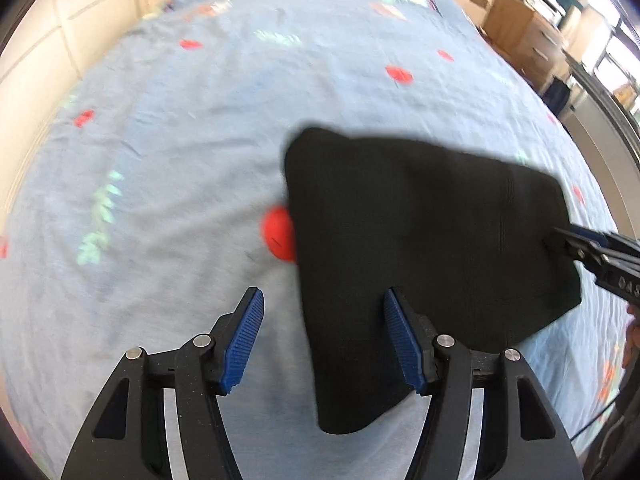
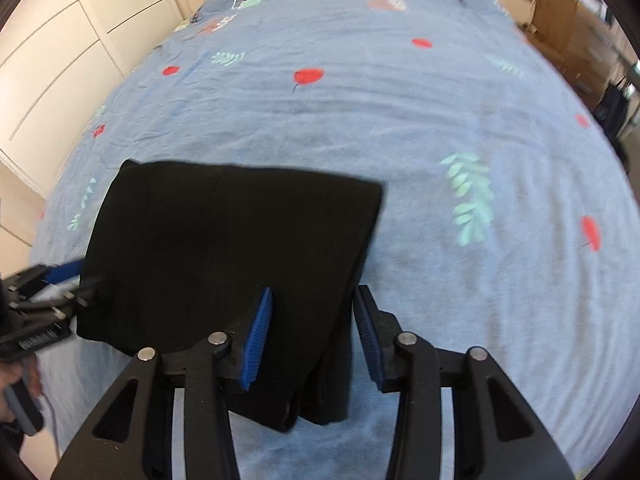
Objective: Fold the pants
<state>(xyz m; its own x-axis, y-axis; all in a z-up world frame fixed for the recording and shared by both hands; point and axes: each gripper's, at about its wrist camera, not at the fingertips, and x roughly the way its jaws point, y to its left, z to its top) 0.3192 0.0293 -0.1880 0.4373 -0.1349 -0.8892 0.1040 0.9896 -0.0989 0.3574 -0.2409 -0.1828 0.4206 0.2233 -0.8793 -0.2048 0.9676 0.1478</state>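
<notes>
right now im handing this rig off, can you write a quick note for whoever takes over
Left gripper: open, straddling the left edge of the black pants, gripping nothing.
Right gripper: open, with the pants' right edge between its fingers, not clamped.
The pants lie on the blue bedsheet, already folded into a compact stack.
Done: most folds, judging by the layers.
Left: probably a last fold or tidy; hard to tell through motion blur.

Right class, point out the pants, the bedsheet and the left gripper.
pants (image 2: 224, 240): right wrist view, middle of the black fabric.
bedsheet (image 2: 400, 128): right wrist view, bare blue part beyond the pants.
left gripper (image 1: 324, 344): left wrist view, midway between its blue fingertips.
</notes>
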